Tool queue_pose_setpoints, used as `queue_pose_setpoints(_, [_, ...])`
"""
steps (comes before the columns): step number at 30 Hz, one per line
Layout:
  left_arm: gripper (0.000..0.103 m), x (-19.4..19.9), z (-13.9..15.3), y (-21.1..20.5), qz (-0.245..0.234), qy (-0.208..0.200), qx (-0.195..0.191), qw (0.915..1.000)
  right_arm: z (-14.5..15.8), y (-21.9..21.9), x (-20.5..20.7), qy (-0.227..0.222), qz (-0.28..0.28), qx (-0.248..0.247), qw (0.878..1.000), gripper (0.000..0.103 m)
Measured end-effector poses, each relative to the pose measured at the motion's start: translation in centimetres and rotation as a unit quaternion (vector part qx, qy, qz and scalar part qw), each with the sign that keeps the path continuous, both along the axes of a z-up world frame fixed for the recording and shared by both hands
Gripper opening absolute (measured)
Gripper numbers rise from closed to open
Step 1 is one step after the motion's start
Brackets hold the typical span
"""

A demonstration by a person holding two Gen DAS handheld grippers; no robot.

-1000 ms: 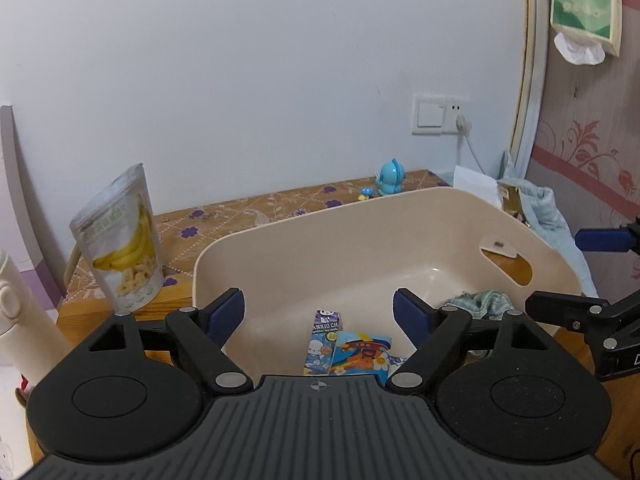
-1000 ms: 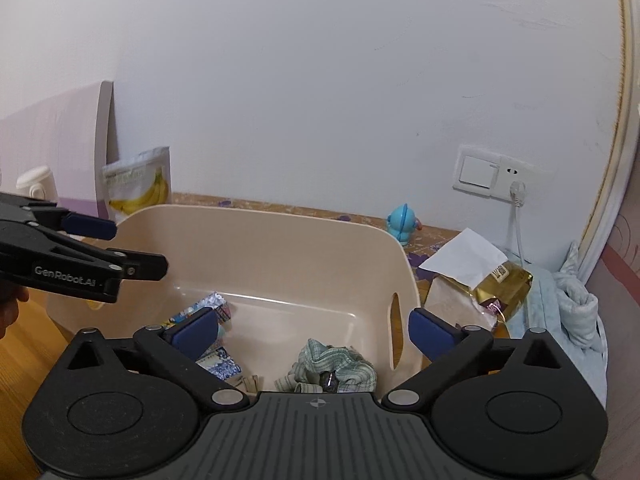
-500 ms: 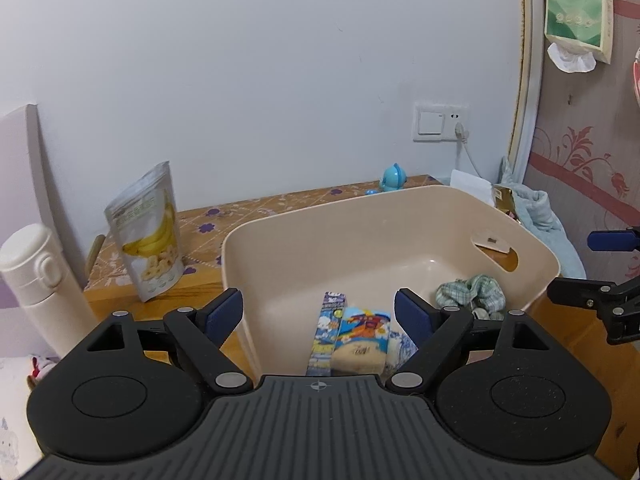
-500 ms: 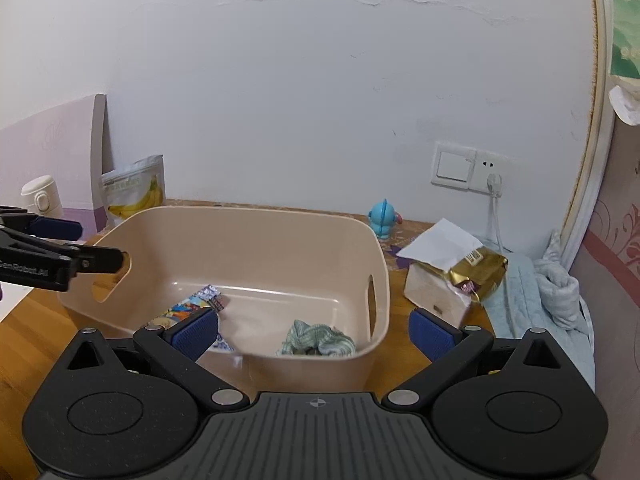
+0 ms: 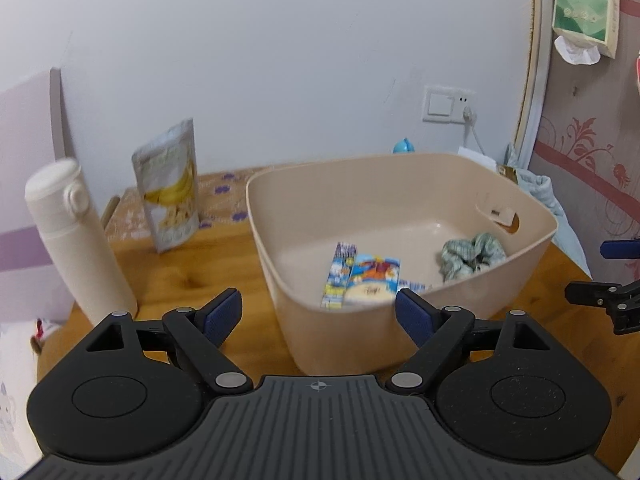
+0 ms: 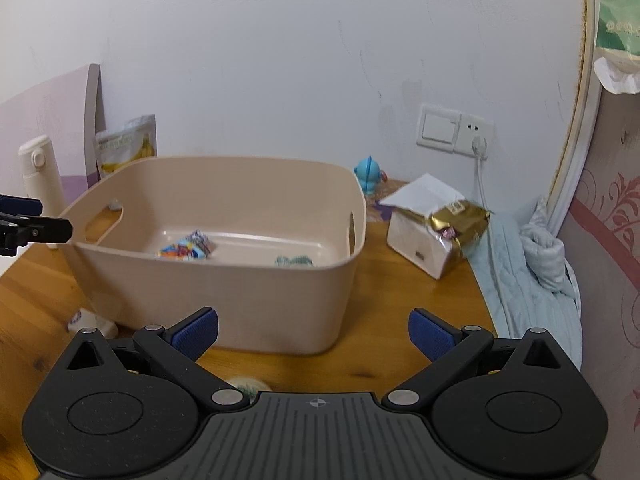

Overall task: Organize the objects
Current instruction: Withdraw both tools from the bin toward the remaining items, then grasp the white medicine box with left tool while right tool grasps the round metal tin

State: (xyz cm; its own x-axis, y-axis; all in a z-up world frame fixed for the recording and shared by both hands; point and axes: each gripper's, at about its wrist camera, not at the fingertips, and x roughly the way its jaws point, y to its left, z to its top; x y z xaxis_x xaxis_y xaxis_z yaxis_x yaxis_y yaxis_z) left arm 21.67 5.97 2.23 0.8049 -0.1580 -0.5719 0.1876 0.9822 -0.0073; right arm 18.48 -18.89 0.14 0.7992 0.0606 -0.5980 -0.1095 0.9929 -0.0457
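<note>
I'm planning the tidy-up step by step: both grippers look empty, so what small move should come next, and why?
Probably swing the open left gripper left toward the banana-print snack pouch. It stands outside the beige plastic bin, which already holds colourful snack packets and a green checked cloth.

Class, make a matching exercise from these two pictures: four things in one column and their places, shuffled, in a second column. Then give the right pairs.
Things:
1. scrunchie
2. flask
3. blue toy
4. gold packet

Places:
A. on the white box right of the bin
B. inside the bin, on its floor
C. by the wall, behind the bin's far right corner
D. standing on the table left of the bin, beside the banana pouch

Pairs: 1-B, 2-D, 3-C, 4-A
</note>
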Motion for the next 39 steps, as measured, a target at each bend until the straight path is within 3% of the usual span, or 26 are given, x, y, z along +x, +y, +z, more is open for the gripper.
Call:
queue_pose_setpoints(15, [0.085,-1.8,-4.6,0.0,-0.006,0.054,0.004,0.9985,-4.3,0.0,-1.8,0.054,-0.007,0.005,0.999,0.103])
queue_pose_setpoints(32, [0.085,-1.0,-8.7,-0.9,-0.008,0.114,-0.001,0.9934,-7.9,1.1,-1.5,0.100,-0.003,-0.001,0.995,0.103])
queue_pose_setpoints(39, [0.088,-0.3,-9.5,-1.2,-0.003,0.113,-0.006,0.9936,-8.7,1.7,-1.0,0.106,-0.003,-0.001,0.994,0.103])
